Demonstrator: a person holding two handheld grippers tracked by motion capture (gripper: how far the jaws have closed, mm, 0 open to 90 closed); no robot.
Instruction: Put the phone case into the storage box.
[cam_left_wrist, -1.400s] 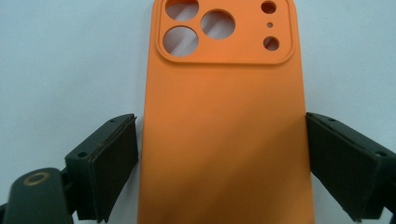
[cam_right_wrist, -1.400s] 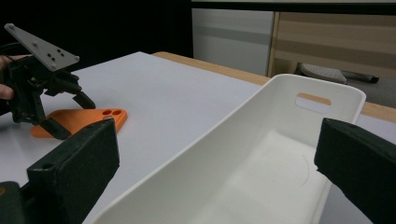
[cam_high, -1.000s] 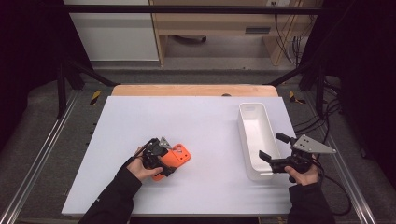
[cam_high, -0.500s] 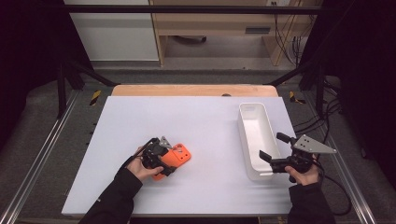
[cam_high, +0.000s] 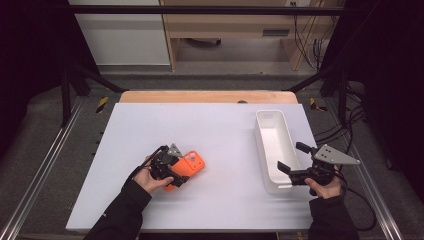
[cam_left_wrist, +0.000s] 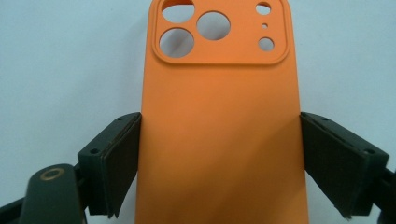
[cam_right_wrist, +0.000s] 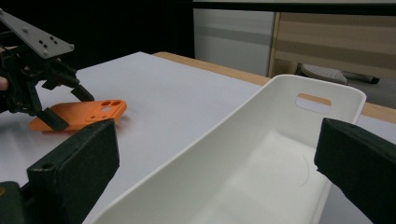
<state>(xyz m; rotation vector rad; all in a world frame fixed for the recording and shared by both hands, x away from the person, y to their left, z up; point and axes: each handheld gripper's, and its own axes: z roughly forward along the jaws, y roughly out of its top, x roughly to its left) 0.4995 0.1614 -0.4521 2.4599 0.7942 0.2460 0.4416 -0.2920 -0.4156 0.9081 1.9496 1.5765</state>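
An orange phone case (cam_high: 192, 162) lies back side up on the white table (cam_high: 220, 130), its camera cutouts at the far end (cam_left_wrist: 219, 32). My left gripper (cam_high: 180, 167) has one jaw on each long edge of the case (cam_left_wrist: 219, 140), and both pads touch it. My right gripper (cam_high: 290, 157) is open at the near end of a long white bin (cam_high: 272, 145). In the right gripper view the empty bin (cam_right_wrist: 261, 158) runs forward between the wide-spread jaws of my right gripper (cam_right_wrist: 217, 135), and the left gripper (cam_right_wrist: 51, 93) stands over the case (cam_right_wrist: 93, 112) farther off.
The bin has a handle slot (cam_right_wrist: 314, 102) in its far end wall. A wooden strip (cam_high: 205, 96) edges the table's far side. Metal frame rails (cam_high: 45, 160) run along both sides, and cables (cam_high: 360, 130) trail off to the right.
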